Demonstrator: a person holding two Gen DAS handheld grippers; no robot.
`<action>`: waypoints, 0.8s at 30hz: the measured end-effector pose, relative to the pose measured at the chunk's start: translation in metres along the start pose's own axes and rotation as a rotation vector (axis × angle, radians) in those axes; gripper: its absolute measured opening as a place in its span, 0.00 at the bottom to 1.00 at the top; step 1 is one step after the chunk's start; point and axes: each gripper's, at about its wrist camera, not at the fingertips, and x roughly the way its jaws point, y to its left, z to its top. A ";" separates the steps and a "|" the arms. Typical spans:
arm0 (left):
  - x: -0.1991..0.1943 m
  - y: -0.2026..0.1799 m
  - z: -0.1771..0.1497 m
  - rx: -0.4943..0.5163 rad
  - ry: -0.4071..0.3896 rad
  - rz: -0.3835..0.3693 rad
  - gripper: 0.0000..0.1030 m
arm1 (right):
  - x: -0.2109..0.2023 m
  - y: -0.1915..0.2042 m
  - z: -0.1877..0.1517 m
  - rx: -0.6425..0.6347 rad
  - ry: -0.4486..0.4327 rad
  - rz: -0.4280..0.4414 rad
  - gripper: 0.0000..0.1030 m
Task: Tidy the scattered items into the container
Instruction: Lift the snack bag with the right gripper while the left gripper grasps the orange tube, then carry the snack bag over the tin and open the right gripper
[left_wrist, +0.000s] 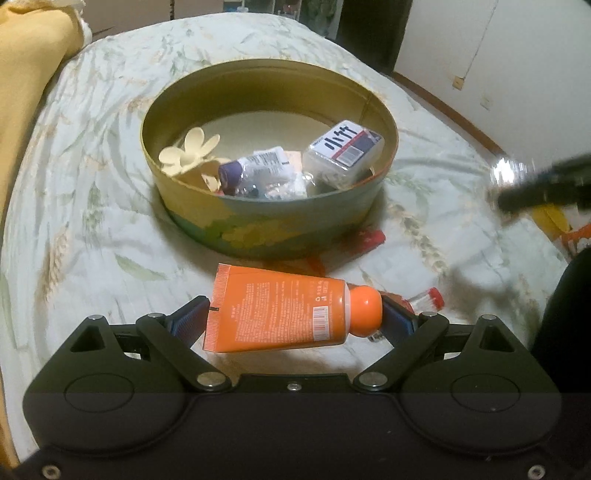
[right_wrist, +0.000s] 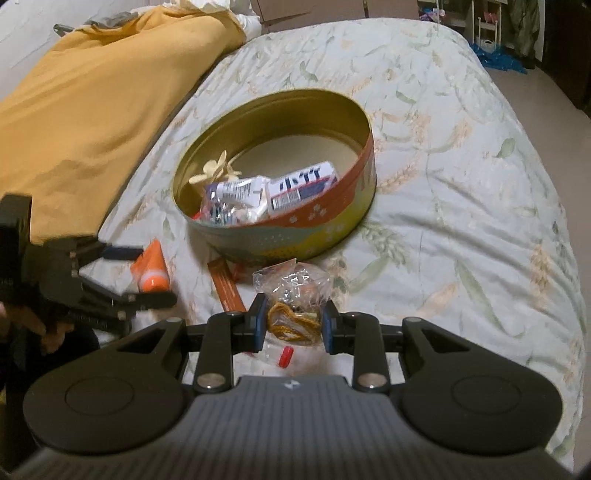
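We see the left tool (left_wrist: 291, 314) clamped wide on an orange tube (left_wrist: 280, 310), held crosswise between its blue pads: crimped end at the left pad, orange cap at the right pad. The tube looks lifted off the bed (left_wrist: 74, 221), with its shadow on the floral quilt below. Straight ahead of the left tool sits the round tin (left_wrist: 266, 229), lid off, on the bed. Inside it: a cream flower-shaped clip (left_wrist: 188, 151) at the left, a small purple-capped bottle (left_wrist: 251, 170) in the middle, a clear box with a white label (left_wrist: 343, 151) at the right, plus more small packets we can't make out. Just past the tube's cap, a small vial with a red cap (left_wrist: 430, 299) lies on the quilt.

The right tool (right_wrist: 294, 321) is closed narrow on a clear plastic bag (right_wrist: 291, 288) holding something brown and yellow. The tin is ahead of it and slightly left. An orange sachet (right_wrist: 227, 288) lies on the bed left of the bag. The left tool with the tube shows at the far left. A yellow blanket (right_wrist: 92, 110) lies further left.
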 end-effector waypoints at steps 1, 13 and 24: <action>-0.001 -0.002 -0.002 -0.003 -0.001 0.000 0.91 | -0.002 0.001 0.004 -0.010 -0.008 -0.007 0.31; -0.011 -0.018 -0.019 -0.006 -0.021 0.033 0.91 | -0.009 0.020 0.060 -0.083 -0.037 0.050 0.31; -0.006 -0.033 -0.028 0.005 -0.014 0.029 0.91 | 0.022 0.049 0.102 -0.162 0.002 0.099 0.31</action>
